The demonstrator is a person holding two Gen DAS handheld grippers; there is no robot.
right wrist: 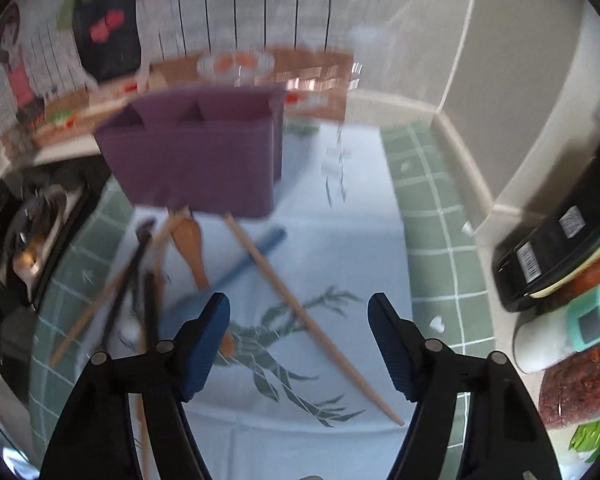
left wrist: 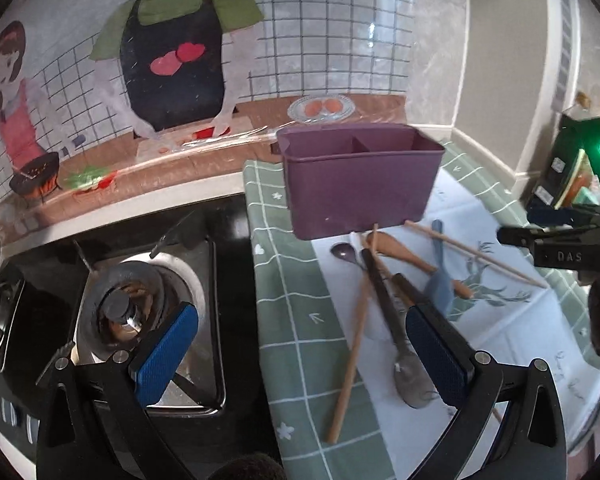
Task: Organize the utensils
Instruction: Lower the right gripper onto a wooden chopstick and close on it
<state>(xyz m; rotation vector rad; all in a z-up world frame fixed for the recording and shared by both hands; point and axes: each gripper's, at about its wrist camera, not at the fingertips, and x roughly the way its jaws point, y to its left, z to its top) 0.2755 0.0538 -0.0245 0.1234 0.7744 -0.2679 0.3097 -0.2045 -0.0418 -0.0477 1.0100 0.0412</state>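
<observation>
Utensils lie beside purple caddy.

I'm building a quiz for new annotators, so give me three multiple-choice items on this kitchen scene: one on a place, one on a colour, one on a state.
1. Where do the loose utensils lie?
A. inside the organizer
B. on the cloth in front of the organizer
C. on the stove

2. What colour is the divided plastic utensil organizer?
A. purple
B. yellow
C. white

3. How do both grippers stand?
A. each shut on a spoon
B. one open, one shut
C. both open and holding nothing

Answers:
1 B: the long wooden chopstick, the blue spatula and the black-handled spoon lie on the green-checked cloth.
2 A: the organizer is purple.
3 C: the left gripper and the right gripper have their jaws spread, with nothing between them.
</observation>
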